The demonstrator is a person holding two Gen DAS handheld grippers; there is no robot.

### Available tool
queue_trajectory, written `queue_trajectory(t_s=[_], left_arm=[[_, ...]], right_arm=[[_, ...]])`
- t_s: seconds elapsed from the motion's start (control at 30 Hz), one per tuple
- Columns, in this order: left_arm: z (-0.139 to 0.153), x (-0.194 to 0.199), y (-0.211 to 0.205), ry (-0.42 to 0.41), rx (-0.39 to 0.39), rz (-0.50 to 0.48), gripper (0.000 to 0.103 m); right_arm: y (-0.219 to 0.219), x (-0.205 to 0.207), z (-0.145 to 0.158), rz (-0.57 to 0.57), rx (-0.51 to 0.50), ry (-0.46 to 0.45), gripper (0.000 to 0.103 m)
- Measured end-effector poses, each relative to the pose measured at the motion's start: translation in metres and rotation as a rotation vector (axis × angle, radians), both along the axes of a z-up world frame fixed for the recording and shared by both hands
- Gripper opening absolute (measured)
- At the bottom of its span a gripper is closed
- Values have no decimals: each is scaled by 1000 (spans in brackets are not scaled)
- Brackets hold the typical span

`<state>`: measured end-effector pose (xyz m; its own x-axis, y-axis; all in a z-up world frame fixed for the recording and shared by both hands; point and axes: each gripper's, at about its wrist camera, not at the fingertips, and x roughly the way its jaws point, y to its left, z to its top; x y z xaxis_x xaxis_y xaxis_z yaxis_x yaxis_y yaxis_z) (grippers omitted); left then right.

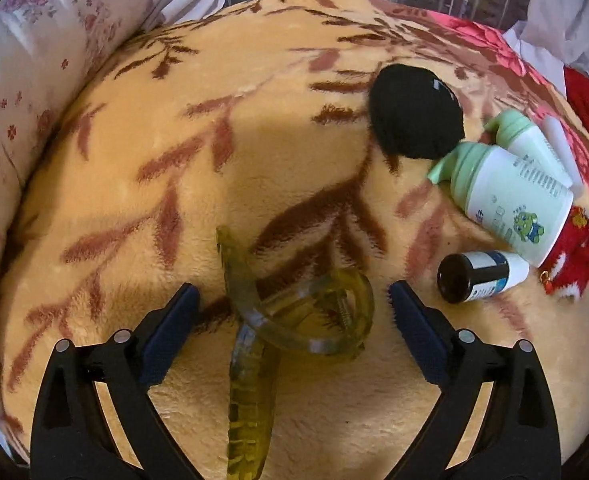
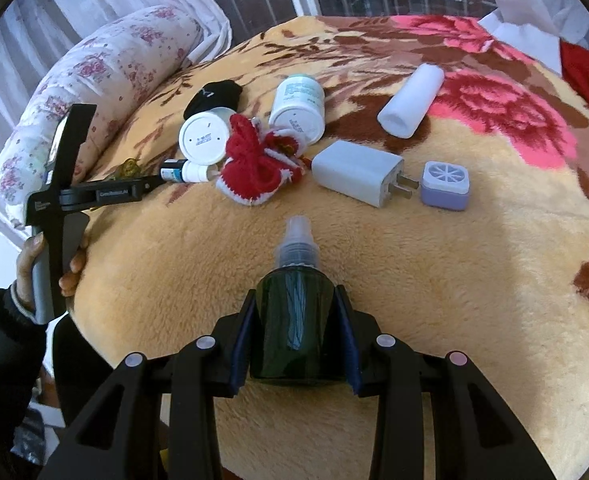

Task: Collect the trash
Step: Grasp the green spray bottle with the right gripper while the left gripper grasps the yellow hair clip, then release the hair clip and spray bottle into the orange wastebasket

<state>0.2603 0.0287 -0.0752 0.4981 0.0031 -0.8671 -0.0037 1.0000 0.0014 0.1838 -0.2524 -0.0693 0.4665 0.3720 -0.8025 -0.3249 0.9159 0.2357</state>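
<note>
Our right gripper (image 2: 296, 332) has its jaws clenched on the dark spray bottle (image 2: 296, 312), gripping the wide lower body with the nozzle pointing away over the blanket (image 2: 454, 300). The body looks smooth and tapered, so we judge it could slide forward out of the pads if we tilt the nozzle down or swing fast. Our left gripper (image 1: 294, 312) has its jaws spread wide on either side of the yellowish hair clip (image 1: 294, 320), which lies on the bed between them, not yet held. We think the clip is the riskier pick: it is curved and springy, the plush fabric gives under it, and closing off-centre could flip it or squeeze it open. Just to the right lie the small brown bottle (image 1: 478, 276), the white bottles with green caps (image 1: 506, 196) and the black sock (image 1: 414, 112); a wide sweep could knock the small bottle rolling.
</note>
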Motion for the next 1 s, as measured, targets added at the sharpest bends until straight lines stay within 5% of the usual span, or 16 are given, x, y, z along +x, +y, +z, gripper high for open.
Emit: queue_trajectory(t_s=[0.1,0.17,0.2,0.4,0.5,0.73,1.0], left_arm=[[4,-2,5,-27,-18,24,84],[8,-5,4,-52,-28,24,63],[11,-8,4,-67,-40,15,44],[22,-39,9,-142,-127,6,43],[38,-78,7,-192,-173,-32,43],[67,-190,-25,-301,-92,-157,43],[40,-264,-44,-272,-52,-203,43]], right_arm=[[4,-3,1,-35,-22,-15,37],[6,-4,3,-64,-31,-19,37],[7,-5,4,-78,-34,-22,37],[13,-21,11,-123,-60,-82,36],[13,-39,20,-114,11,-108,36],[22,-96,41,-73,116,-171,36],[32,-172,33,-41,126,-172,37]])
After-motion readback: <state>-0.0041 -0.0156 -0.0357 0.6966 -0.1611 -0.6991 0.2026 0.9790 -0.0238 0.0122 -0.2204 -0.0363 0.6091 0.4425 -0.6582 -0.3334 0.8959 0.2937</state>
